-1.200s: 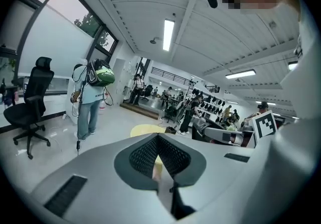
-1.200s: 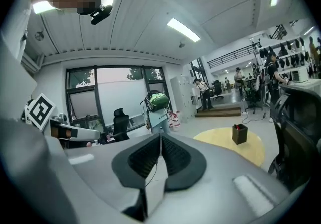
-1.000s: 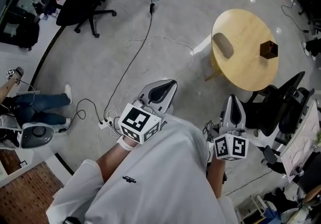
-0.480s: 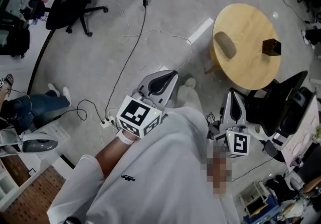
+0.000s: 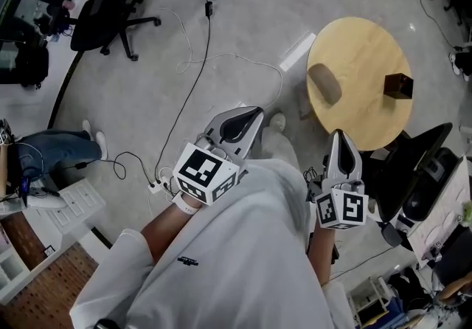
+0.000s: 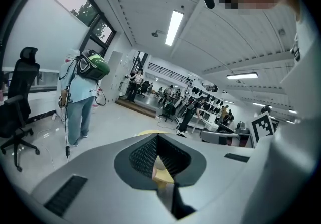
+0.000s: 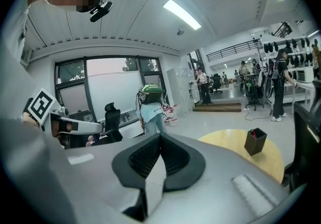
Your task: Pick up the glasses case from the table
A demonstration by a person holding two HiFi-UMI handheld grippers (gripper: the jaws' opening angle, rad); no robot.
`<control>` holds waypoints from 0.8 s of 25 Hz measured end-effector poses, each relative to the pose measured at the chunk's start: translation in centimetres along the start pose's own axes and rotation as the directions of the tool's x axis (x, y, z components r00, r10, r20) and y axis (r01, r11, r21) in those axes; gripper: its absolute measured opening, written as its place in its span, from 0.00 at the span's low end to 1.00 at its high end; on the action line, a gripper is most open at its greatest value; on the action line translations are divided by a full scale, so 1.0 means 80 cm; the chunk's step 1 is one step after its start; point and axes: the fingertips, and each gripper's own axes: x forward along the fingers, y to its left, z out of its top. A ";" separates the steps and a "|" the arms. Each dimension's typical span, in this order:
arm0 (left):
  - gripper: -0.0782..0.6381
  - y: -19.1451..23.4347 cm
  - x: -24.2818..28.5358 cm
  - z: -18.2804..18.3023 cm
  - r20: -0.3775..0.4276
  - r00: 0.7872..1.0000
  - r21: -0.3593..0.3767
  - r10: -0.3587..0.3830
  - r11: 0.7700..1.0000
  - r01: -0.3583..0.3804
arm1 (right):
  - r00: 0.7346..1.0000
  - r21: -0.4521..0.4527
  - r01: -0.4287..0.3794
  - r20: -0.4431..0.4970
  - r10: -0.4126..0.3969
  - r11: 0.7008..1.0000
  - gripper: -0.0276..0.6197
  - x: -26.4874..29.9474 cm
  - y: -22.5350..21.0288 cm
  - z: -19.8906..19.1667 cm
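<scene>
Approach step: left claw and right claw sit closed, empty; next, one should open around the glasses case on the counter.

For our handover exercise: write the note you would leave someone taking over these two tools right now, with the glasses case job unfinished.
Left tool: shut, empty. Right tool: shut, empty. Both are held short of the round table.
Glasses case lies on the table, untouched; a dark box stands apart from it.
Done: nothing grasped.
Left: reach the table, open a tool, close on the case, lift it.
</scene>
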 end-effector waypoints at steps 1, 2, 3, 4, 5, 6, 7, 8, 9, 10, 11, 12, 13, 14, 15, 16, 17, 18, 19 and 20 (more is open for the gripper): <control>0.12 -0.002 0.013 0.003 -0.006 1.000 0.002 0.001 1.000 -0.001 | 1.000 -0.007 -0.020 -0.005 0.020 1.000 0.06 0.007 -0.008 0.002; 0.12 -0.004 0.026 0.005 -0.011 1.000 0.004 0.003 1.000 -0.003 | 0.999 -0.012 -0.041 -0.011 0.041 0.999 0.10 0.014 -0.016 0.004; 0.12 -0.006 0.038 0.008 -0.017 1.000 0.006 0.005 1.000 -0.005 | 0.998 -0.014 -0.059 -0.018 0.058 0.998 0.13 0.022 -0.025 0.005; 0.12 -0.008 0.051 0.010 -0.023 1.000 0.009 0.007 1.000 -0.007 | 0.997 -0.015 -0.072 -0.026 0.071 0.997 0.13 0.030 -0.035 0.006; 0.12 -0.010 0.063 0.012 -0.030 1.000 0.011 0.010 1.000 -0.010 | 0.996 -0.016 -0.082 -0.033 0.081 0.997 0.13 0.038 -0.045 0.006; 0.12 -0.011 0.075 0.013 -0.036 0.999 0.012 0.014 1.000 -0.014 | 0.995 -0.018 -0.090 -0.039 0.089 0.996 0.13 0.047 -0.055 0.007; 0.12 -0.012 0.087 0.015 -0.042 0.999 0.013 0.019 1.000 -0.019 | 0.994 -0.019 -0.098 -0.043 0.097 0.995 0.13 0.055 -0.065 0.009; 0.12 -0.012 0.098 0.016 -0.045 0.999 0.014 0.026 1.000 -0.025 | 0.993 -0.021 -0.105 -0.046 0.104 0.994 0.13 0.063 -0.076 0.010; 0.12 -0.013 0.109 0.019 -0.047 0.998 0.017 0.033 0.999 -0.033 | 0.993 -0.021 -0.112 -0.049 0.111 0.993 0.13 0.071 -0.087 0.012; 0.12 -0.012 0.119 0.021 -0.049 0.998 0.019 0.041 0.999 -0.040 | 0.992 -0.020 -0.119 -0.053 0.117 0.993 0.14 0.079 -0.096 0.012; 0.12 -0.011 0.127 0.022 -0.051 0.997 0.020 0.049 0.999 -0.048 | 0.991 -0.017 -0.124 -0.058 0.122 0.992 0.16 0.086 -0.105 0.012; 0.12 -0.009 0.134 0.023 -0.054 0.997 0.019 0.056 0.998 -0.055 | 0.990 -0.015 -0.127 -0.065 0.125 0.992 0.16 0.093 -0.113 0.012; 0.12 -0.008 0.141 0.024 -0.058 0.996 0.017 0.064 0.998 -0.063 | 0.989 -0.013 -0.129 -0.074 0.128 0.992 0.16 0.099 -0.120 0.011; 0.12 -0.006 0.147 0.024 -0.063 0.996 0.014 0.070 0.997 -0.069 | 0.988 -0.012 -0.132 -0.085 0.131 0.991 0.17 0.105 -0.127 0.009; 0.12 -0.005 0.152 0.024 -0.069 0.995 0.013 0.075 0.997 -0.074 | 0.986 -0.010 -0.134 -0.098 0.133 0.991 0.19 0.110 -0.133 0.006; 0.12 -0.004 0.158 0.024 -0.075 0.994 0.012 0.078 0.997 -0.077 | 0.985 -0.006 -0.135 -0.108 0.133 0.991 0.19 0.114 -0.139 0.004; 0.12 -0.002 0.163 0.025 -0.080 0.994 0.013 0.079 0.997 -0.078 | 0.985 0.000 -0.133 -0.115 0.132 0.991 0.19 0.118 -0.145 0.002; 0.12 0.000 0.168 0.026 -0.084 0.993 0.013 0.079 0.997 -0.078 | 0.984 0.004 -0.131 -0.121 0.131 0.991 0.19 0.123 -0.149 0.001; 0.12 0.003 0.173 0.027 -0.086 0.993 0.012 0.080 0.997 -0.079 | 0.983 0.005 -0.131 -0.131 0.131 0.991 0.20 0.128 -0.152 -0.002; 0.12 0.007 0.178 0.027 -0.090 0.993 0.011 0.081 0.997 -0.081 | 0.981 0.002 -0.134 -0.143 0.133 0.991 0.23 0.133 -0.155 -0.006</control>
